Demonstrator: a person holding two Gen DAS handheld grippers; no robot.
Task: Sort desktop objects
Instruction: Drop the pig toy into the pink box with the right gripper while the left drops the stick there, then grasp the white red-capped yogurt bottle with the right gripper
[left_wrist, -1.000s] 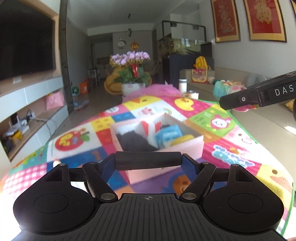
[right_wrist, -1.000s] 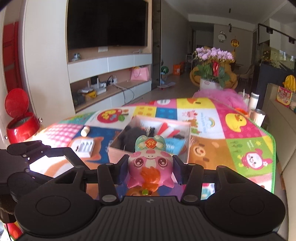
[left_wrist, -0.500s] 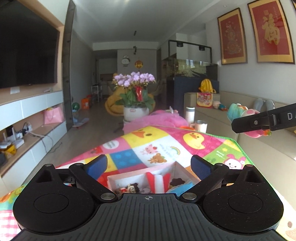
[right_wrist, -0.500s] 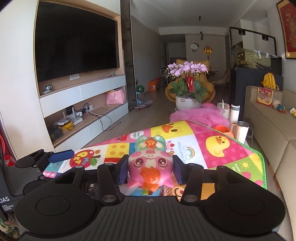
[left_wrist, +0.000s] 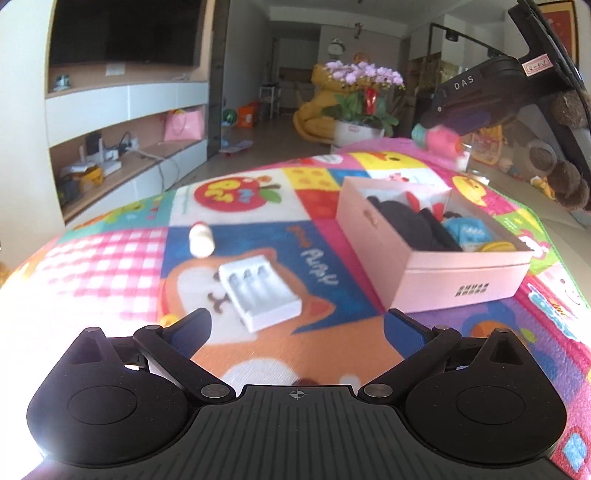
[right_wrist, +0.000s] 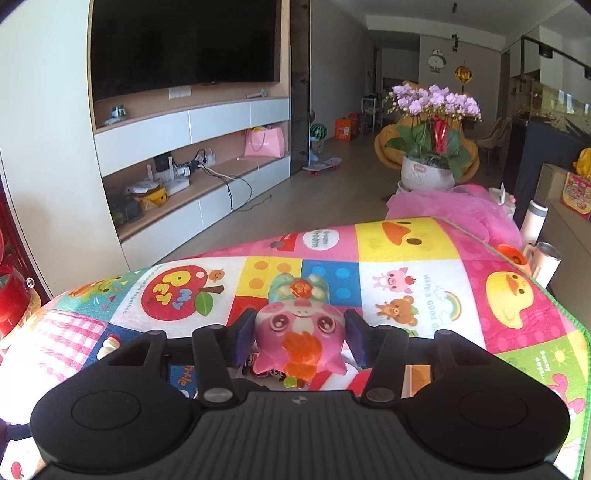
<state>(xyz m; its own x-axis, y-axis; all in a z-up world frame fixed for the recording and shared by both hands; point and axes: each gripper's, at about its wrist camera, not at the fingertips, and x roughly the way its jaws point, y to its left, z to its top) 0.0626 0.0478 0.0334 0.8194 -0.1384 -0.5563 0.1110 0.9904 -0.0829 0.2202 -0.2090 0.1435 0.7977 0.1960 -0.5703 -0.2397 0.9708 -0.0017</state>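
Underneath everything lies a bright patchwork play mat (left_wrist: 258, 206) printed with an apple, ducks and a bear, spread in a living room with a dark television (right_wrist: 184, 44) over white shelving, a pot of purple orchids (right_wrist: 432, 136) and a heap of pink cloth (right_wrist: 454, 206) at the mat's far end. On the mat sits a pink box (left_wrist: 432, 254), open at the top, with dark fabric, a blue packet and something yellow inside. Left of it, well apart, lie a white battery tray (left_wrist: 258, 291) and, just beyond that, a small white bottle (left_wrist: 201, 238) on its side. The left tongs (left_wrist: 295, 328) hang above the mat with jaws spread wide and nothing between them, the battery tray just ahead. The right tongs (right_wrist: 299, 339) are closed on a pink squishy pig toy (right_wrist: 301, 336) with big eyes, an orange tuft and a mint-green cap; it is held in the air above the box's far end.
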